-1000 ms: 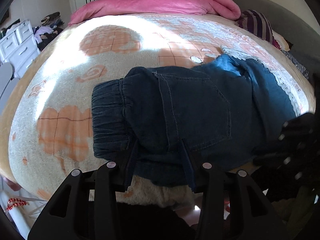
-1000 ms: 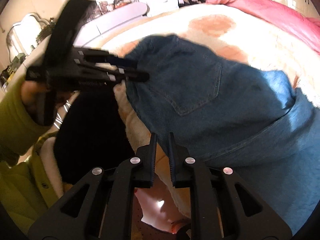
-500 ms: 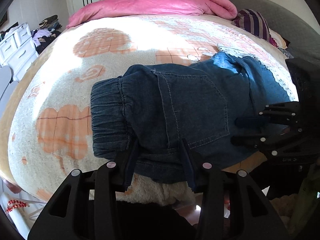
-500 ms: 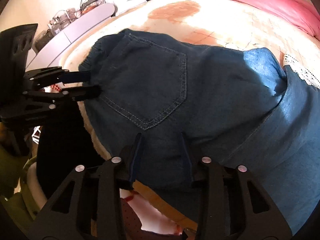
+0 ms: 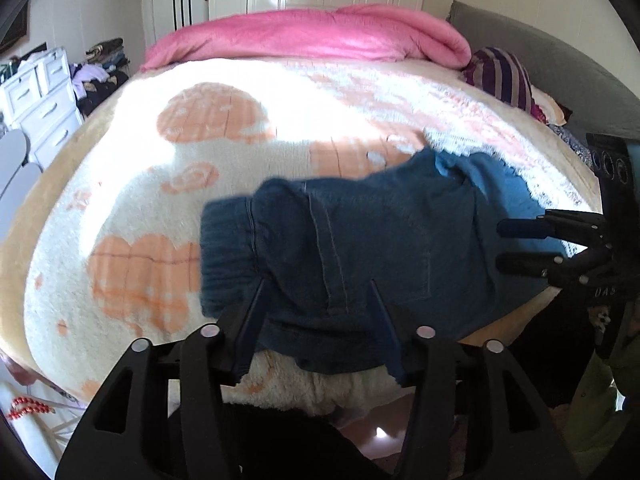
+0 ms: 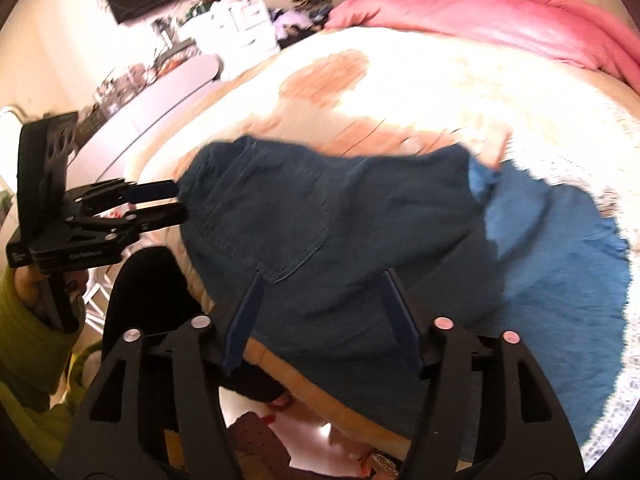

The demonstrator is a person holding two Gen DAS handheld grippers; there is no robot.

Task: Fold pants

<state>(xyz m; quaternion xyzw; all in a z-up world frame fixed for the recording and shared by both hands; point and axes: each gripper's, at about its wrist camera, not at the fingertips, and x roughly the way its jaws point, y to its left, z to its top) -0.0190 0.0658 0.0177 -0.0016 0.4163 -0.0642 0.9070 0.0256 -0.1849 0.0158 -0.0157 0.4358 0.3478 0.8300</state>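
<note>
The left gripper (image 5: 318, 284) hangs over the near edge of the folded denim pants (image 5: 368, 248), its jaws spread apart and just lately widened. The cloth shows between the fingers, but the pads do not press on it. In the right wrist view this same gripper (image 6: 178, 202) points at the waistband end of the pants, one blue pad (image 6: 154, 191) above the other, with its tips at the cloth's edge — whether they touch it I cannot tell.

The right gripper (image 6: 320, 280) also stands open, its jaws having just been opening from nearly closed. It hovers above the pants below the back pocket (image 6: 276, 216), with denim between the fingers yet nothing gripped. From the left wrist camera it (image 5: 500, 246) reaches in from the side opposite the waistband.

The pants lie folded on the cream-and-orange fleece blanket (image 5: 192, 184) at the near edge of the bed. The ribbed elastic waistband (image 5: 226, 252) sits at one end and a lighter blue layer (image 6: 560, 260) spreads out past the dark top layer — the fold looks loose and a little rumpled. A pink duvet (image 5: 312, 34) is bunched on the far side of the blanket.
</note>
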